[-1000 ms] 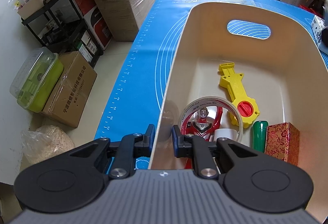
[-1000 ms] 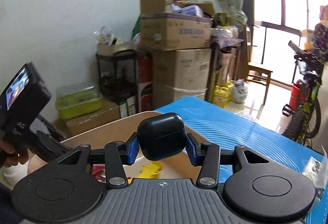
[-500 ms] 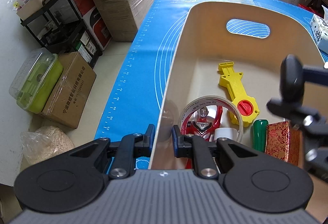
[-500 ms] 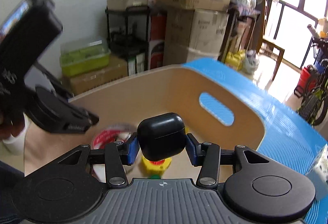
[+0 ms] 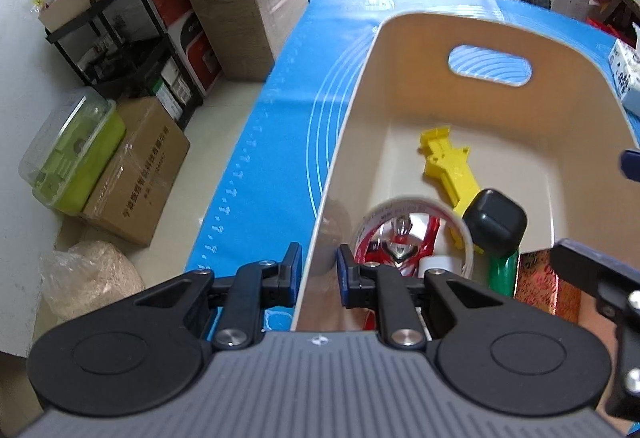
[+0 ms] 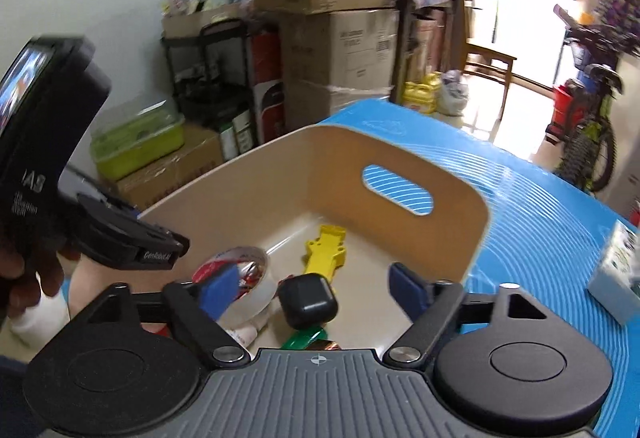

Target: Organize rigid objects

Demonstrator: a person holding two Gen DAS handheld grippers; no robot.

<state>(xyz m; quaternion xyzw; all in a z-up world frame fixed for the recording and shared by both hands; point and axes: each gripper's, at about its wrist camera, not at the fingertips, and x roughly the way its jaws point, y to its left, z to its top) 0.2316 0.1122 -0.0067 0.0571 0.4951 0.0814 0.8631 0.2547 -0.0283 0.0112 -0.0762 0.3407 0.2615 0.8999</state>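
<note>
Cluttered storeroom, cardboard boxes [image 6: 340,65] stacked at upper centre. Blue mat [image 5: 276,141] covers the table. Cream bin [image 5: 400,85] on the mat, frame centre. Contents: tape roll [image 5: 416,209], red figure [image 5: 400,250], yellow toy [image 5: 448,165], green cylinder [image 5: 502,274], red box [image 5: 548,286]. Black earbud case [image 6: 308,300] inside the bin, lower centre, free of both pads. Right gripper [image 6: 318,288]: jaws wide, opening. Left gripper [image 5: 316,274]: narrow, straddling the bin's near wall, jaws opening.
</note>
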